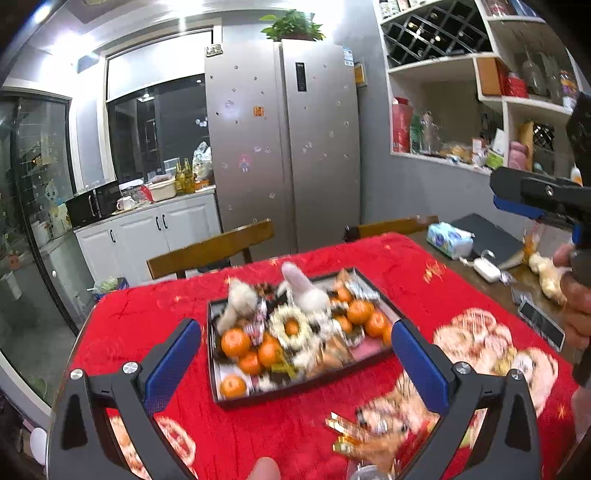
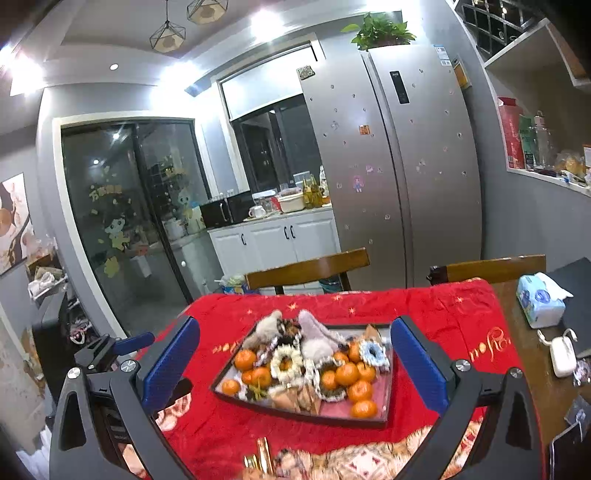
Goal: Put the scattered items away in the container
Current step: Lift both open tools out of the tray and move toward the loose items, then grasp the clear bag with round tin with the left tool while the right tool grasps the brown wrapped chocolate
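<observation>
Oranges (image 2: pixel 347 373) and fluffy toys fill the dark flat tray (image 2: pixel 303 415) ahead of both wide-open, empty tools (image 1: pixel 295 354) (image 2: pixel 291 354); another thing might roll off.

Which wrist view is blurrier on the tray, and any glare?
Left wrist: tray and its oranges smear with motion blur, the fridge stays sharp. Right wrist: tray is crisper, only slightly soft. Both: blown-out ceiling lights, strong fisheye bending and dark corner vignetting.
</observation>
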The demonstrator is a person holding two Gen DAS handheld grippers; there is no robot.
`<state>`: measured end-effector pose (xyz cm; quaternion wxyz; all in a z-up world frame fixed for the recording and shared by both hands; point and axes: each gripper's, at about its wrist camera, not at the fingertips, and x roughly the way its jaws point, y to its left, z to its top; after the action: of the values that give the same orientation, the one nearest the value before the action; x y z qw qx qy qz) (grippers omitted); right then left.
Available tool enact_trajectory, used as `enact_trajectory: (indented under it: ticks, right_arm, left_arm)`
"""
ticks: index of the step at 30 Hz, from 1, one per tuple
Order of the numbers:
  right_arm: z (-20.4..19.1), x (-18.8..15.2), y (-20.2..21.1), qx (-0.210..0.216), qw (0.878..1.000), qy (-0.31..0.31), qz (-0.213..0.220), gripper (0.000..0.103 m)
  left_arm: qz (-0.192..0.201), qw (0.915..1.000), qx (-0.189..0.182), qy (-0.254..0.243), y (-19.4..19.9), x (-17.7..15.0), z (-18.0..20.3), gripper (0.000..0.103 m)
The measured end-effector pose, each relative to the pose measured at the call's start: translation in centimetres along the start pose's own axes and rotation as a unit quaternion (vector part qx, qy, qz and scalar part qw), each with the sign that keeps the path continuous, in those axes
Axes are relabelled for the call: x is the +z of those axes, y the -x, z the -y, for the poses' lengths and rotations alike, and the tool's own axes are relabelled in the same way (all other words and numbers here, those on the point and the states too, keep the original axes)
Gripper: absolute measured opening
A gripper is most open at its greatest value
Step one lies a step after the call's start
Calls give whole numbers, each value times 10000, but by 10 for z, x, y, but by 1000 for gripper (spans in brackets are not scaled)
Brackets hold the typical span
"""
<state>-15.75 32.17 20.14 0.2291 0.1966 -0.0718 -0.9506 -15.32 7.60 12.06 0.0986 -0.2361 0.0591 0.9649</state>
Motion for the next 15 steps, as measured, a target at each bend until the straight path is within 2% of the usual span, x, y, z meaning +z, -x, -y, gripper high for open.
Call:
enact_trajectory:
  ticks: [9, 13, 15]
  right_arm:
    - [-3, -75, -10, -89, 9977, 270, -620, 103]
    - [-4, -104, -25, 60, 9944, 216, -1035, 103]
    - [-6, -116, -32, 164, 9921, 284, -1213, 103]
  left_arm:
    - [-569, 9980, -203, -172, 7, -79, 11, 103]
    - [-1078, 9929, -487, -104, -9, -112, 17, 103]
    - [-1168, 9909, -662, -83, -14, -126, 20, 103]
